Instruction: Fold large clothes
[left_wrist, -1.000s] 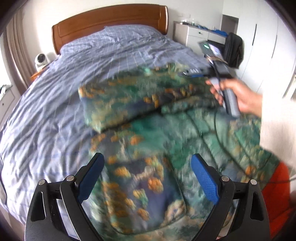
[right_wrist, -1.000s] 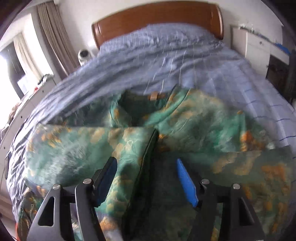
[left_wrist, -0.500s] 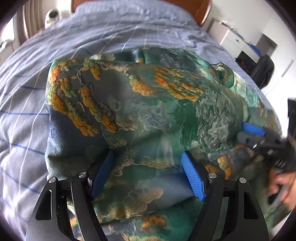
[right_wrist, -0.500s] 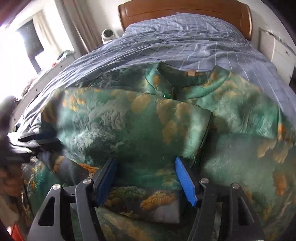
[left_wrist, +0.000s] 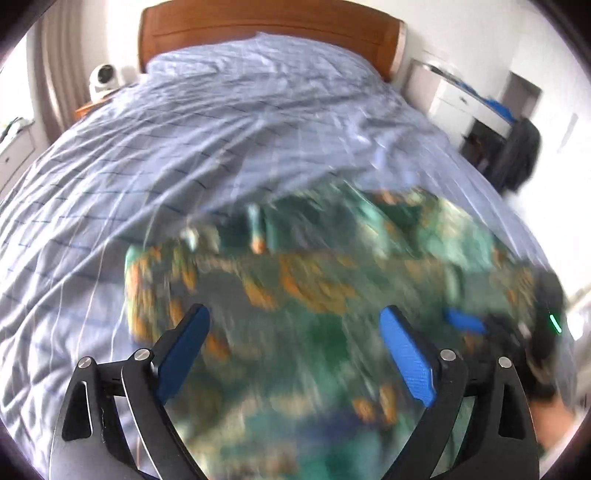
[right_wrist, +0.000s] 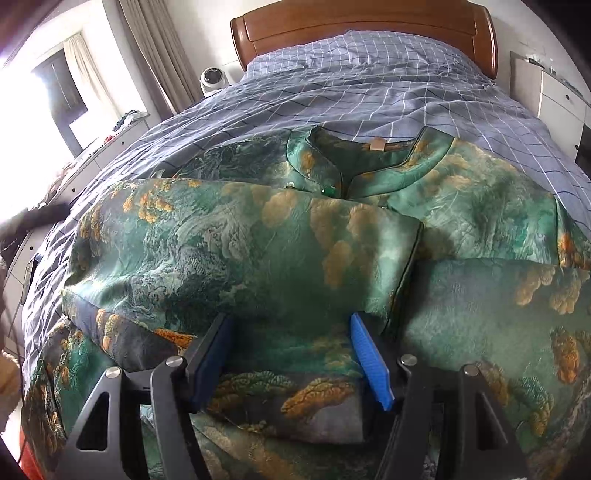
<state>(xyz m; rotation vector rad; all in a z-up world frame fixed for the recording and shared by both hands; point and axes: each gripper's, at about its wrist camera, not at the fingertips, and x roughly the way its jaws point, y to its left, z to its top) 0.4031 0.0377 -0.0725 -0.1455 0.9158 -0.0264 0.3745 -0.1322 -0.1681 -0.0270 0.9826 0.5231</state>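
Right wrist view: the bed (right_wrist: 369, 85), under a blue checked cover, carries the green and orange patterned garment (right_wrist: 258, 251) across its near end, collar toward the headboard (right_wrist: 369, 26), one sleeve folded over the chest. The right gripper (right_wrist: 291, 354) hovers above the garment's lower fold, jaws parted, gripping nothing. The left gripper (left_wrist: 295, 354), in its blurred view, is wide open and empty above the garment. A careless pinch could likely drag the folded sleeve askew.
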